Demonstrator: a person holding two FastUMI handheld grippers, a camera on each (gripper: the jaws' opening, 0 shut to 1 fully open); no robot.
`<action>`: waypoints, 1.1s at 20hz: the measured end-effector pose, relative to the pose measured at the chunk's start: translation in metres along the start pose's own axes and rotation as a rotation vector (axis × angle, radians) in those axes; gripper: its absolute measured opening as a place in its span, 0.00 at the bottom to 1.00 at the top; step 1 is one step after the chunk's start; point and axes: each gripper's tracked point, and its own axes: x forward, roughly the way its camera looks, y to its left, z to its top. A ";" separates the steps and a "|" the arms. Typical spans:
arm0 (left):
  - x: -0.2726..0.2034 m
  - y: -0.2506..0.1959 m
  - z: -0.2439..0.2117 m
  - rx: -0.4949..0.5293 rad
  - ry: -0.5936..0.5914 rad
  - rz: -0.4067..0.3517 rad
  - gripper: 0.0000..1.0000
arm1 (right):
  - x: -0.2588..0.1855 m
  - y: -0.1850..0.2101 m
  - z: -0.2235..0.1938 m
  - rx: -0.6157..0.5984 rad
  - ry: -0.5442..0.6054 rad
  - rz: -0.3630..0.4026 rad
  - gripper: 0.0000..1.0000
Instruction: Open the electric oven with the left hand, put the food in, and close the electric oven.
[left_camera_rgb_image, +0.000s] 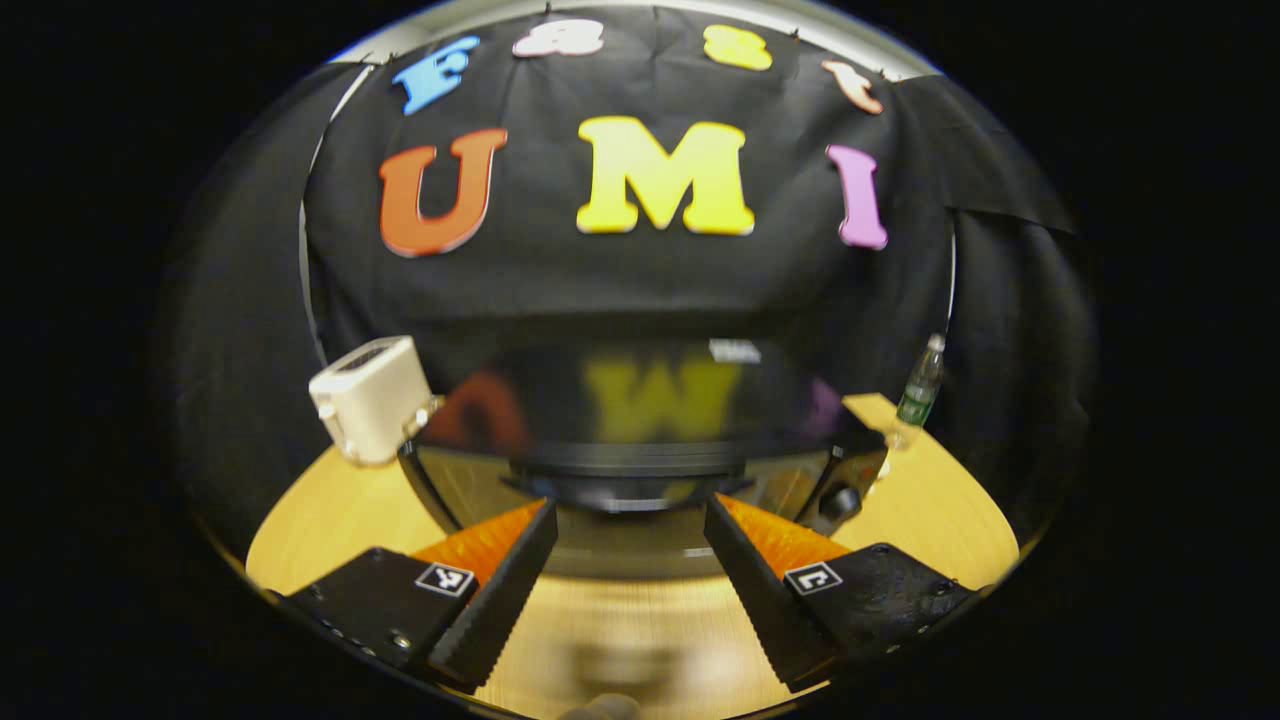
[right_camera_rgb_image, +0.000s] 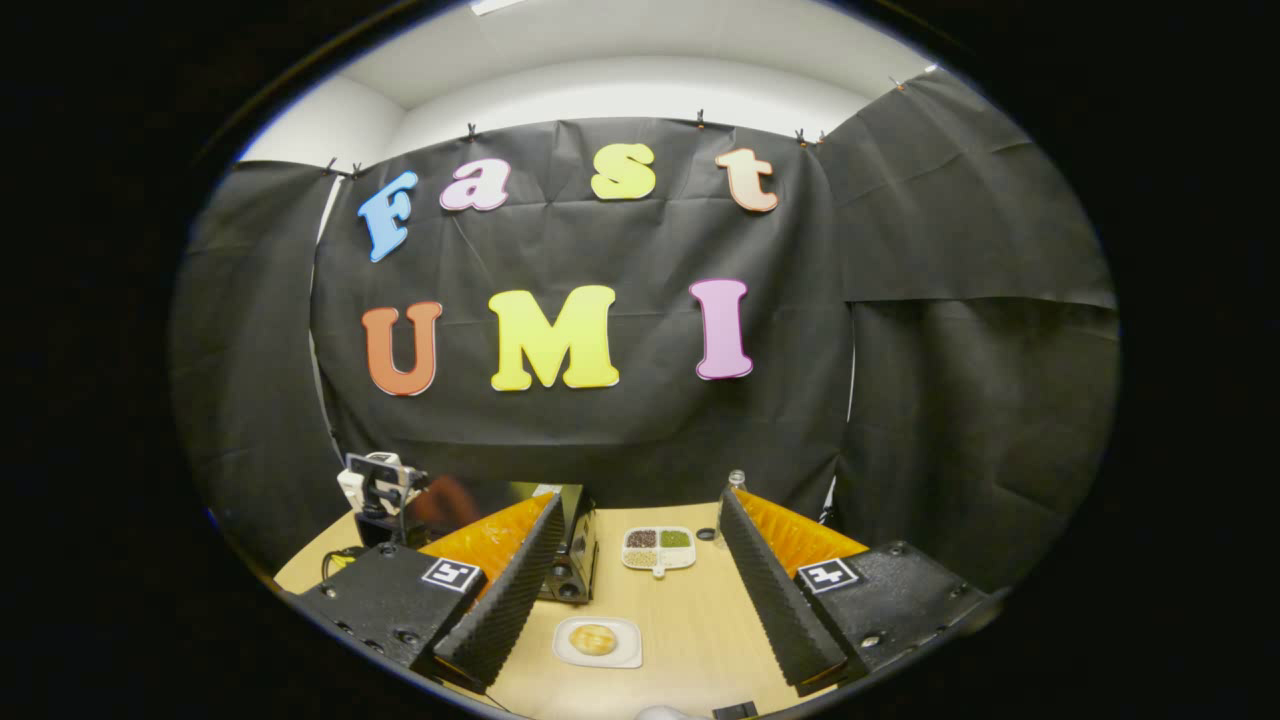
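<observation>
The black electric oven (left_camera_rgb_image: 650, 420) stands close in front of me in the left gripper view, its glossy top mirroring the wall. My left gripper (left_camera_rgb_image: 630, 508) is open, one finger on either side of the oven's dark handle bar (left_camera_rgb_image: 630, 488); the picture is blurred, so contact is unclear. In the right gripper view the oven (right_camera_rgb_image: 572, 545) shows partly behind a finger, knobs on its front. A round bun on a white plate (right_camera_rgb_image: 596, 640) lies on the wooden table (right_camera_rgb_image: 690, 620). My right gripper (right_camera_rgb_image: 640, 505) hangs open above the table, holding nothing.
A white appliance (left_camera_rgb_image: 372, 400) stands left of the oven, and a white device (right_camera_rgb_image: 375, 485) shows left of it in the right gripper view. A plastic bottle (left_camera_rgb_image: 922, 385) stands far right. A divided dish of grains (right_camera_rgb_image: 660, 548) lies behind the plate.
</observation>
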 end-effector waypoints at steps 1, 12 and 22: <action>-0.004 -0.001 0.007 -0.019 -0.029 -0.007 0.97 | 0.000 0.000 0.000 0.000 0.001 -0.001 1.00; 0.003 0.008 0.055 0.053 -0.121 0.034 0.96 | 0.007 0.010 -0.010 0.002 0.027 0.027 1.00; 0.012 0.004 0.041 0.059 -0.023 0.033 0.96 | 0.014 0.004 -0.019 0.034 0.057 0.030 1.00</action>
